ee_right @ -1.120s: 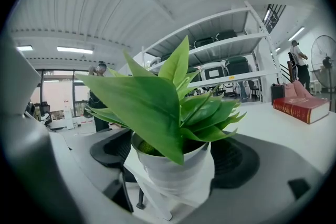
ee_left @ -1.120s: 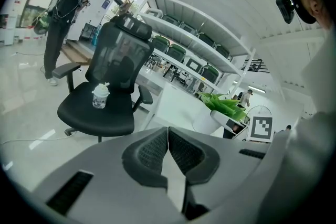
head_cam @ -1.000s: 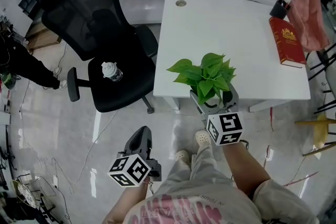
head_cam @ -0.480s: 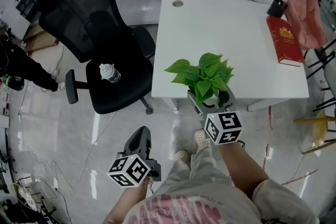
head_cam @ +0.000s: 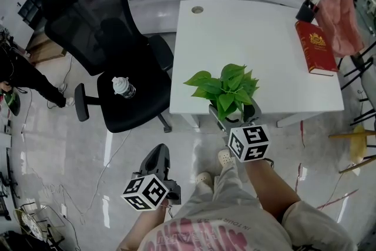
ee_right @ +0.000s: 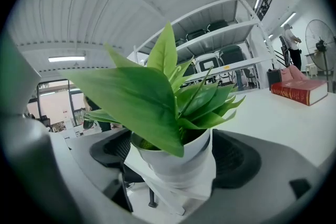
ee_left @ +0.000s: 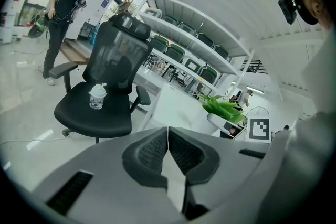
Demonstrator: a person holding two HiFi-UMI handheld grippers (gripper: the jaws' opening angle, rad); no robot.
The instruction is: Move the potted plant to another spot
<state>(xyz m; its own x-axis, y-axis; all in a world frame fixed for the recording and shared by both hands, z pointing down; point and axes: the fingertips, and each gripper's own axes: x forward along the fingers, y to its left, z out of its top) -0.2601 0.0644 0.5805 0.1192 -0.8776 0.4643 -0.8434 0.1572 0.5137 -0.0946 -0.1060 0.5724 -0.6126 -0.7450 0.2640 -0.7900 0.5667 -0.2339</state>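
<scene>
Sitting at the near edge of the white table (head_cam: 252, 38), the potted plant (ee_right: 176, 157) stands between the jaws of the right gripper (head_cam: 237, 113). The jaws are spread wide, and one pad presses on each side of the white pot wall. We cannot tell whether the base has left the tabletop. We judge slip to be the main hazard: the wall looks smooth and curved, so the pads bear on a small area and the pot could pivot or slide between them. At this edge, a slip would send it to the floor (head_cam: 117, 150), not onto the table. Tilting the gripper could spill soil or swing the leafy top over. The leaves also fill the right gripper view and hide the route ahead; the red book (head_cam: 316, 47) at the far corner is one obstacle. The left gripper (ee_left: 168, 136) hangs low beside the chair (head_cam: 126, 103), jaws together and empty, so it offers no support
</scene>
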